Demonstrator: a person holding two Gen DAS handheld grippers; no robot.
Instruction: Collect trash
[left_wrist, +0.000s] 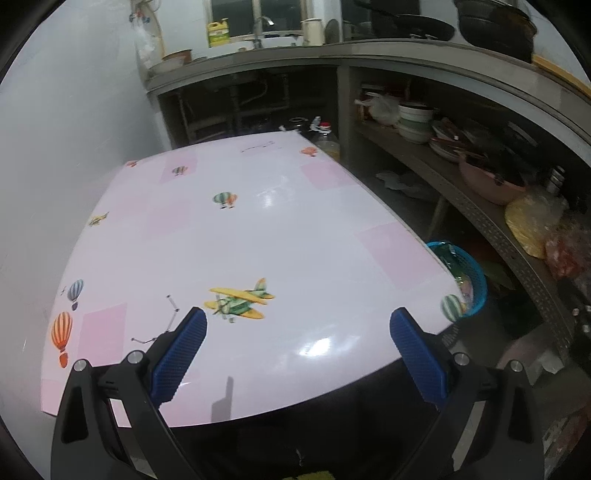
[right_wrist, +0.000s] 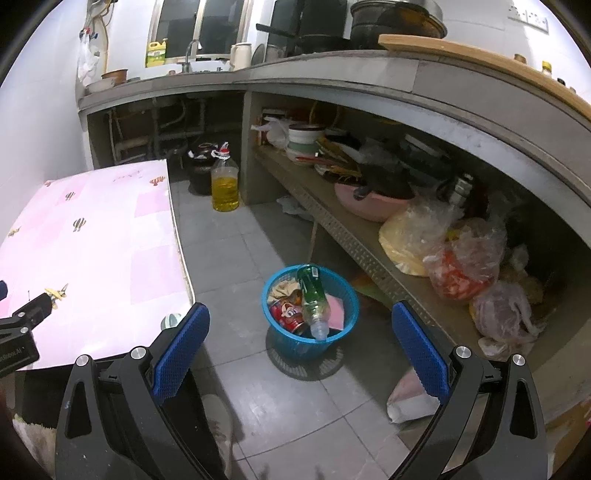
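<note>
Blue bin (right_wrist: 282, 339) — bottle (right_wrist: 313, 299), can (right_wrist: 287, 314) inside

- A pink worktop (left_wrist: 258, 240) printed with balloons and a small plane.
- A bottle of yellow oil (right_wrist: 224, 183) stands on the tiled floor (right_wrist: 236, 254).
- Stacked bowls (right_wrist: 303, 142), a pink basin (right_wrist: 369, 203) and plastic bags (right_wrist: 465, 258) crowd the low shelf (right_wrist: 347, 236).

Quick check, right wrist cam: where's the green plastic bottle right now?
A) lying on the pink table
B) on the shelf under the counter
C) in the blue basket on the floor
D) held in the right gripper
C: the green bottle stands tilted, neck down, inside the blue basket on the floor tiles; the right gripper is open and empty.
</note>
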